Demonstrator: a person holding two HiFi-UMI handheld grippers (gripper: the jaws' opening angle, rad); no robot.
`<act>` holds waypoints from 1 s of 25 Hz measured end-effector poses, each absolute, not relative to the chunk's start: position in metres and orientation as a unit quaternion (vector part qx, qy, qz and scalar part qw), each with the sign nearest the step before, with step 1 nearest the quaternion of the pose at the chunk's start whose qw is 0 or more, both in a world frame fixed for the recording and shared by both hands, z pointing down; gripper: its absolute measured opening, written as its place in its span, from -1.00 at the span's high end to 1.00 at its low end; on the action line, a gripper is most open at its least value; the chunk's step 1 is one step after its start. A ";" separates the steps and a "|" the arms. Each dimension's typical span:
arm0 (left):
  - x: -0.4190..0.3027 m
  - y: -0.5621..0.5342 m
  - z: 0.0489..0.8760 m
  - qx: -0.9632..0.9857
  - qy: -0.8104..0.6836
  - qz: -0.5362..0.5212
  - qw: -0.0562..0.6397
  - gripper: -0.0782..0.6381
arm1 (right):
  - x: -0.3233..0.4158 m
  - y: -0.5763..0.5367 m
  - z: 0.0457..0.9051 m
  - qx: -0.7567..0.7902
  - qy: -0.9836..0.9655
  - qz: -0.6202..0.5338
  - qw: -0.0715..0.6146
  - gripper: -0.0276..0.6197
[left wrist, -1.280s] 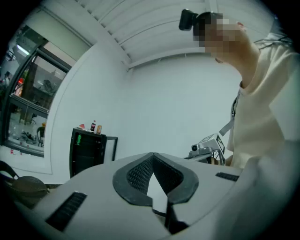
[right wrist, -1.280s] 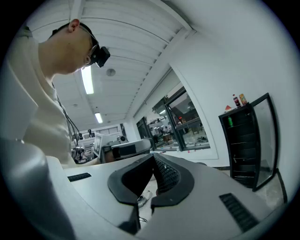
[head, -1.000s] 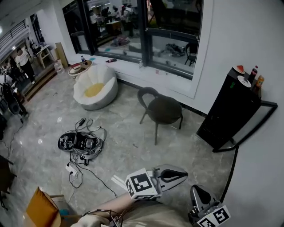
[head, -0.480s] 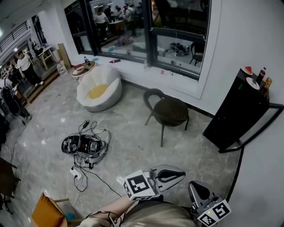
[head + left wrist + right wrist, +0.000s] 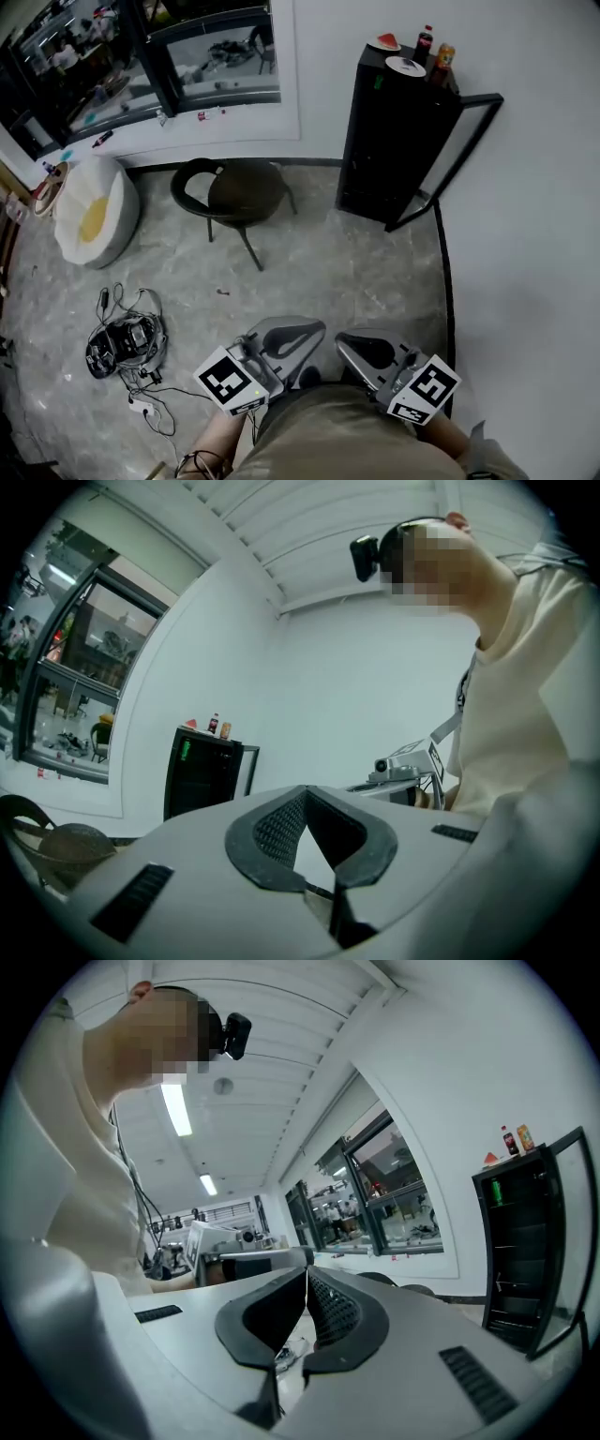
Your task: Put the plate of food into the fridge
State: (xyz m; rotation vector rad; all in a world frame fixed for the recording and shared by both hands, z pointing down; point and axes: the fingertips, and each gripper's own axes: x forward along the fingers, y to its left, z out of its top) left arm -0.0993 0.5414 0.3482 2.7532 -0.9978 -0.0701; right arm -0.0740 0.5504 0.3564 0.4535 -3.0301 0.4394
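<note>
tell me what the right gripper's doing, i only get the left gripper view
observer: the right gripper is shut, with nothing between its jaws.
operator: any plate on the fridge
observer: yes, the head view shows a white plate on top of the fridge, beside a red slice.
operator: stuff on the floor
observer: a tangle of cables lies off to the person's left.

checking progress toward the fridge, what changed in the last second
The head view swung right: the fridge went from the right edge to ahead, while the chair and beanbag slid left. The right gripper came up beside the left gripper. Both stayed shut and empty; plates remain on the fridge.
</note>
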 end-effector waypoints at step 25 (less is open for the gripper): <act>0.070 0.350 0.337 0.935 -0.334 0.020 0.118 0.75 | 0.097 0.375 0.347 0.156 -0.975 0.160 0.005 0.85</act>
